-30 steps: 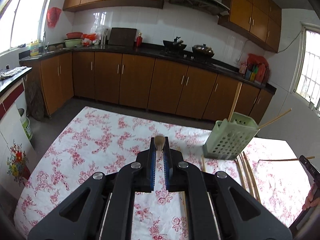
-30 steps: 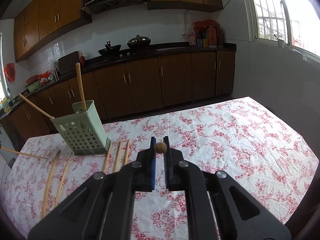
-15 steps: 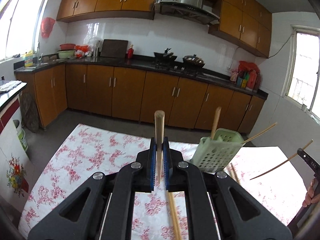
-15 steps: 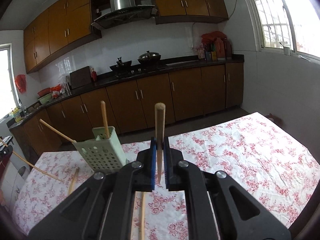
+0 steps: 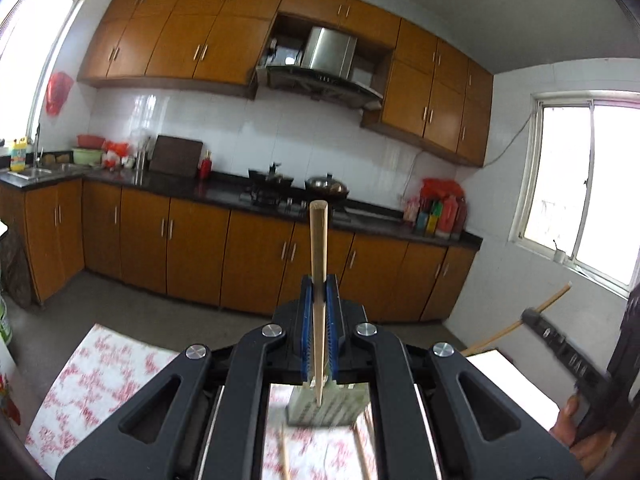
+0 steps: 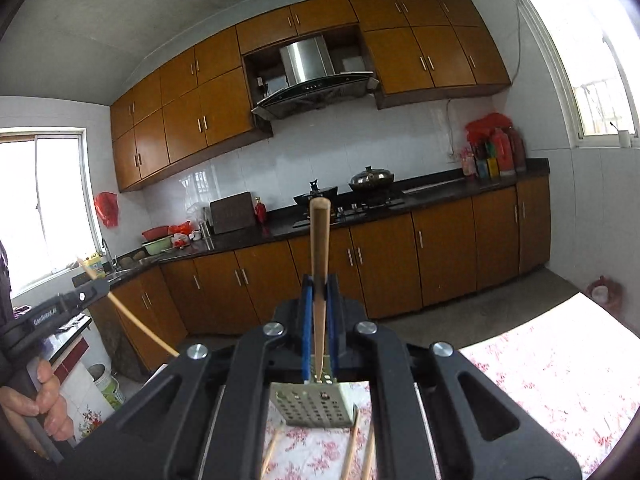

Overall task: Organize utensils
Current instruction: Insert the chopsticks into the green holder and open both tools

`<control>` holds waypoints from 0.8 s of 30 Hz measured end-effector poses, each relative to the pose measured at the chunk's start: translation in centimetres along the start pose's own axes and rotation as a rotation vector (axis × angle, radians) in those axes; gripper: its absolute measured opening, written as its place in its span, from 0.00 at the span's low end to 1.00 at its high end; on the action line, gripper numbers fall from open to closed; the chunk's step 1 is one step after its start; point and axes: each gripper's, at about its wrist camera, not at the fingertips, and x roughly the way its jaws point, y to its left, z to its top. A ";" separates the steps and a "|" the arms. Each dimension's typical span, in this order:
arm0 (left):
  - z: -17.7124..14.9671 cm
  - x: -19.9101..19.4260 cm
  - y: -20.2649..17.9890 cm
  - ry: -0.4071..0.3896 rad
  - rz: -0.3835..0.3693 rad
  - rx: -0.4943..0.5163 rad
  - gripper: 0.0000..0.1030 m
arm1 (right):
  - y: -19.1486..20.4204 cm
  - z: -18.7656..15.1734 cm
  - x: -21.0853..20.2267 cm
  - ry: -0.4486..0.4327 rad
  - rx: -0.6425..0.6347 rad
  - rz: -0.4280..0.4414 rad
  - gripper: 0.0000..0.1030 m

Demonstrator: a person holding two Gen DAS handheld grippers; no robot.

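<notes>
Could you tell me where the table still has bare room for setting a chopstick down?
The floral cloth right of the holder toward the table edge is free. Around the holder it is crowded: loose chopsticks lie against its base.

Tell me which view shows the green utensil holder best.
The right wrist view. There the green utensil holder shows its perforated front and one side fairly sharply through the gap in the right gripper, with chopsticks lying beside it. The left wrist view shows only a blurred patch of it under the left gripper.

Pale green perforated utensil holder (image 6: 311,404); tan wooden chopsticks (image 6: 319,280). White tablecloth (image 6: 556,376) with red florals. Orange-brown cabinets (image 5: 256,268), blue pads (image 5: 306,332).
</notes>
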 end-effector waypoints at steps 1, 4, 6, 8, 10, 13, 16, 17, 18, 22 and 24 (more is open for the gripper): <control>0.2 0.5 -0.3 -0.008 0.000 -0.007 0.07 | 0.2 0.0 0.7 -0.001 -0.004 -0.004 0.08; 0.2 2.1 -1.4 -0.056 0.035 0.015 0.07 | 0.3 -0.1 2.8 0.010 -0.002 -0.007 0.08; -0.2 3.4 -1.8 -0.083 0.055 0.021 0.07 | 0.3 -0.3 4.2 0.029 0.005 -0.010 0.08; -0.8 4.7 -1.8 -0.088 0.067 0.008 0.07 | 0.1 -0.6 5.7 0.050 0.009 -0.018 0.08; -1.5 5.8 -1.6 -0.068 0.066 -0.009 0.07 | 0.1 -1.1 6.9 0.070 0.012 -0.023 0.08; -3.0 7.8 -1.5 -0.022 0.074 -0.009 0.07 | 0.3 -2.0 8.7 0.100 0.007 -0.033 0.08; -4.2 8.6 -1.1 0.009 0.074 -0.008 0.07 | 0.2 -2.9 10.3 0.135 0.004 -0.038 0.08; -4.6 9.0 -1.0 0.022 0.073 -0.013 0.07 | 0.1 -3.1 10.7 0.144 0.006 -0.039 0.08; -4.8 9.1 -0.9 0.032 0.072 -0.016 0.07 | 0.0 -3.3 11.0 0.151 0.008 -0.039 0.08; -5.5 9.7 -0.9 0.075 0.062 -0.013 0.07 | -0.2 -4.1 11.8 0.168 0.008 -0.037 0.08; -5.6 10.1 -0.9 0.099 0.060 -0.018 0.07 | -0.3 -4.2 12.1 0.182 0.009 -0.036 0.09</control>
